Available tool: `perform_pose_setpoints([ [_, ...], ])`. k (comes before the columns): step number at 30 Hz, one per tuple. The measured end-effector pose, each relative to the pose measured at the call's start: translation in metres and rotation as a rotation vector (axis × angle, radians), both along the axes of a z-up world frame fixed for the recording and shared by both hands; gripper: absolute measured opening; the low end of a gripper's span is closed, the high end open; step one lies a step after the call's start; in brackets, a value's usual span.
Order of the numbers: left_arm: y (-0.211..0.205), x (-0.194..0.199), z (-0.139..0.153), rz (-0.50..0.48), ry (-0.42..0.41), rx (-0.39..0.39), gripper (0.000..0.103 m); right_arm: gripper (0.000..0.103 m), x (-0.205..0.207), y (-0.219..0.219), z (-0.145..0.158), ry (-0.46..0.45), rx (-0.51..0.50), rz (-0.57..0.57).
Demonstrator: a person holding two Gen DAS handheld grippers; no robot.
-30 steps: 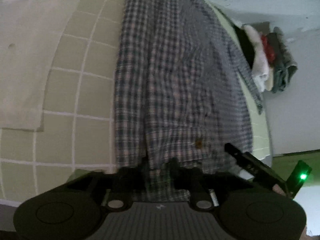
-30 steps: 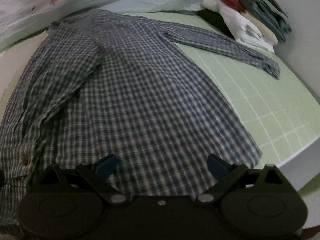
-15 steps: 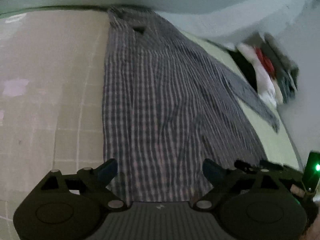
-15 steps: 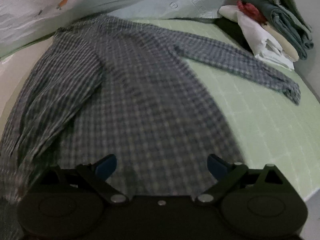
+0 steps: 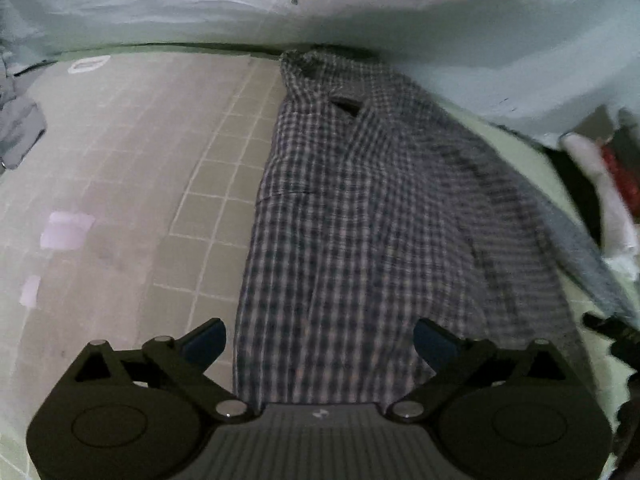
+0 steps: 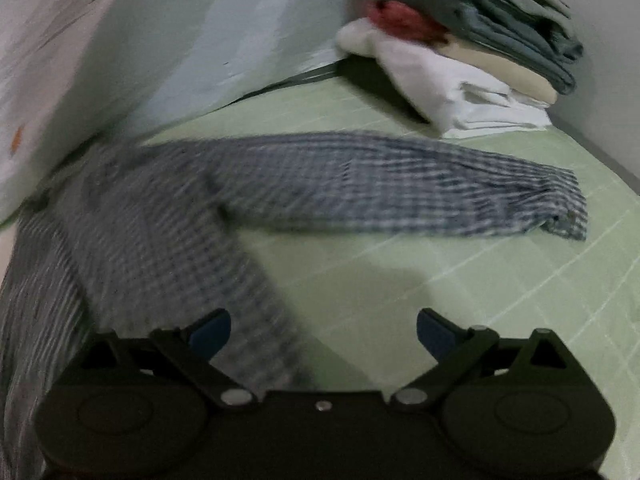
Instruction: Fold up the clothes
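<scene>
A blue-and-white checked shirt point(image 5: 360, 232) lies flat on a green grid-patterned bed sheet point(image 5: 132, 184), collar at the far end. My left gripper point(image 5: 320, 342) hovers over the shirt's near hem, its jaws opening wide with nothing held between them. In the right wrist view the shirt's body point(image 6: 152, 248) fills the left side and one sleeve point(image 6: 400, 184) stretches out to the right across the sheet point(image 6: 480, 280). My right gripper point(image 6: 324, 330) stands open above the shirt's right edge and the bare sheet, holding nothing.
A stack of folded clothes point(image 6: 472, 52), white, cream, red and grey-green, sits at the far right corner by the wall. A pale quilt with carrot prints point(image 5: 320, 4) bunches along the far side. A grey cloth point(image 5: 20, 132) lies at the far left.
My left gripper was shut on the shirt's hem, then let go, opened and pulled back upward. My right gripper, open throughout, swung right, from the shirt's body toward the outstretched sleeve.
</scene>
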State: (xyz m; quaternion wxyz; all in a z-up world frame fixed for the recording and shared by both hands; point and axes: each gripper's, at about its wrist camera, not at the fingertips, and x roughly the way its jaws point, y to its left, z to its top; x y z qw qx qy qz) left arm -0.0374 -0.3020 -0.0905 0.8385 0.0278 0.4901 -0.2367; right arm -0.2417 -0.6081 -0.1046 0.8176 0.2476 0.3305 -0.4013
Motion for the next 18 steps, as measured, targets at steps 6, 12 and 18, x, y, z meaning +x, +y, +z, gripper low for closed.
perform_pose_setpoints([
  [6, -0.028, 0.027, -0.025, 0.005, 0.039, 0.102, 0.099, 0.101, -0.005, -0.071, -0.006, -0.003, -0.032, -0.178],
  [12, -0.039, 0.040, -0.043, 0.010, 0.100, 0.177, 0.103, 0.101, -0.015, -0.121, -0.012, 0.055, -0.087, -0.240],
  [18, -0.044, 0.039, -0.046, -0.018, 0.088, 0.211, 0.103, 0.102, -0.026, -0.146, -0.030, 0.104, -0.087, -0.222],
])
